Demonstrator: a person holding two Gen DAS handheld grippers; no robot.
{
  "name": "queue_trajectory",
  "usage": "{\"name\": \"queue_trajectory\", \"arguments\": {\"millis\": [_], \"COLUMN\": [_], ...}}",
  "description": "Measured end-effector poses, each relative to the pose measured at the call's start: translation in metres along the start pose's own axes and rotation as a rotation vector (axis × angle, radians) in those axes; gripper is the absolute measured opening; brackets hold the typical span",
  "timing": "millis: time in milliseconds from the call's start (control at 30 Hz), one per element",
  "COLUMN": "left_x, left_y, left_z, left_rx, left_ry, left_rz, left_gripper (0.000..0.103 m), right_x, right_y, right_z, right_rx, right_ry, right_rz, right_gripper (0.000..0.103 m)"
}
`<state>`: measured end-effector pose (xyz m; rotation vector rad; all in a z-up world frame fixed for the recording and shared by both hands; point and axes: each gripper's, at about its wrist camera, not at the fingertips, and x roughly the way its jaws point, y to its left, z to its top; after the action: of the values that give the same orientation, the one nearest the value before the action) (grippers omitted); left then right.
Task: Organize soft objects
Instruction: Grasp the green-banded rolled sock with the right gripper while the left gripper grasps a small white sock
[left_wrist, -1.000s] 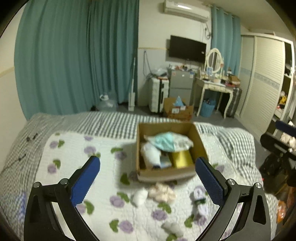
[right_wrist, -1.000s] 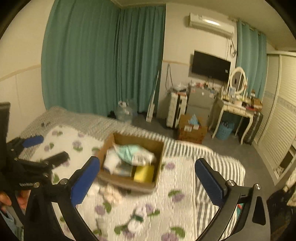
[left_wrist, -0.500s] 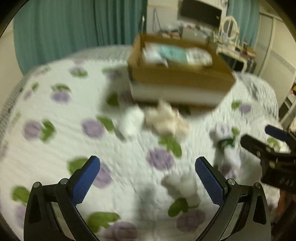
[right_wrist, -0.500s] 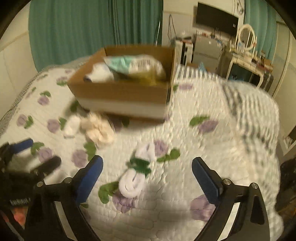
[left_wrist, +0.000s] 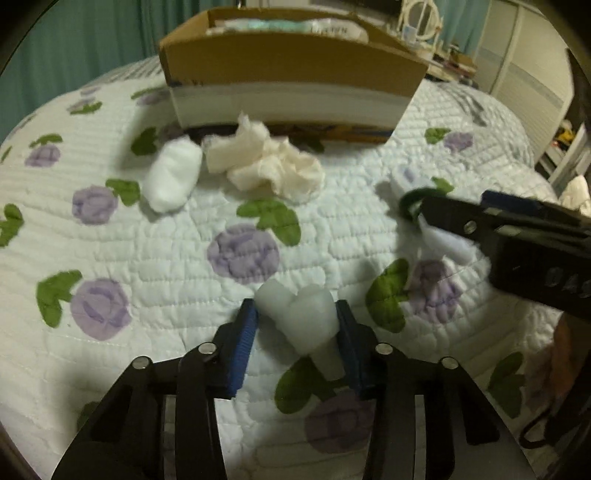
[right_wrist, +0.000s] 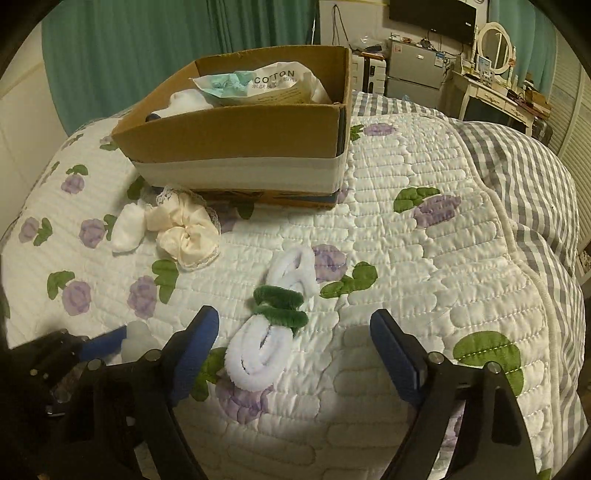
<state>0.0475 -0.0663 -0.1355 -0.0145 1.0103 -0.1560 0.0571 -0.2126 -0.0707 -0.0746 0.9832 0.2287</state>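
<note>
My left gripper (left_wrist: 295, 332) is shut on a white soft lump (left_wrist: 301, 314) lying on the floral quilt; the lump also shows in the right wrist view (right_wrist: 136, 341). My right gripper (right_wrist: 293, 345) is open, its jaws either side of a white towel roll tied with green bands (right_wrist: 273, 317), seen partly hidden in the left wrist view (left_wrist: 417, 195). A cream scrunchie (left_wrist: 273, 166) and a white cotton wad (left_wrist: 171, 177) lie in front of the cardboard box (left_wrist: 291, 70). The box (right_wrist: 240, 136) holds a cotton pack (right_wrist: 266, 85) and other soft items.
The bed's quilt (right_wrist: 424, 229) gives way to a grey checked blanket (right_wrist: 528, 162) on the right. Teal curtains, a dresser with a mirror (right_wrist: 496, 48) and a wardrobe stand beyond the bed.
Both grippers have dropped from high over the bed to the quilt. My left gripper has closed on the white lump. My right gripper has come around the towel roll.
</note>
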Motion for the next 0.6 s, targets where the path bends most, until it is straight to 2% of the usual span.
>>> {"name": "queue_trajectory", "arguments": {"millis": [33, 133, 233, 333, 367, 400, 433, 600], "left_x": [-0.003, -0.012, -0.019, -0.02, -0.019, -0.017, -0.016, -0.024], "left_y": [0.001, 0.01, 0.019, 0.029, 0.031, 0.033, 0.034, 0.034], "left_z": [0.001, 0.011, 0.022, 0.028, 0.028, 0.027, 0.026, 0.022], "left_rx": [-0.002, -0.022, -0.022, -0.036, -0.042, -0.049, -0.049, -0.049], "left_ry": [-0.005, -0.019, -0.056, -0.081, -0.082, -0.077, -0.073, -0.082], "left_rz": [-0.003, -0.016, 0.015, 0.029, 0.024, 0.013, 0.007, -0.038], "left_gripper": [0.028, 0.027, 0.027, 0.027, 0.027, 0.027, 0.027, 0.027], "right_x": [0.001, 0.008, 0.022, 0.031, 0.033, 0.035, 0.035, 0.023], "right_y": [0.001, 0.003, 0.007, 0.011, 0.011, 0.011, 0.011, 0.013], "right_z": [0.0, 0.003, 0.004, 0.003, 0.003, 0.003, 0.002, 0.0], "right_rx": [-0.001, -0.008, -0.021, -0.034, -0.036, -0.035, -0.033, -0.033], "right_ry": [0.001, 0.011, 0.043, 0.073, 0.075, 0.081, 0.082, 0.032], "right_rz": [0.0, 0.008, 0.003, 0.003, 0.003, 0.002, 0.003, 0.013], "right_gripper": [0.084, 0.078, 0.072, 0.061, 0.051, 0.035, 0.031, 0.027]}}
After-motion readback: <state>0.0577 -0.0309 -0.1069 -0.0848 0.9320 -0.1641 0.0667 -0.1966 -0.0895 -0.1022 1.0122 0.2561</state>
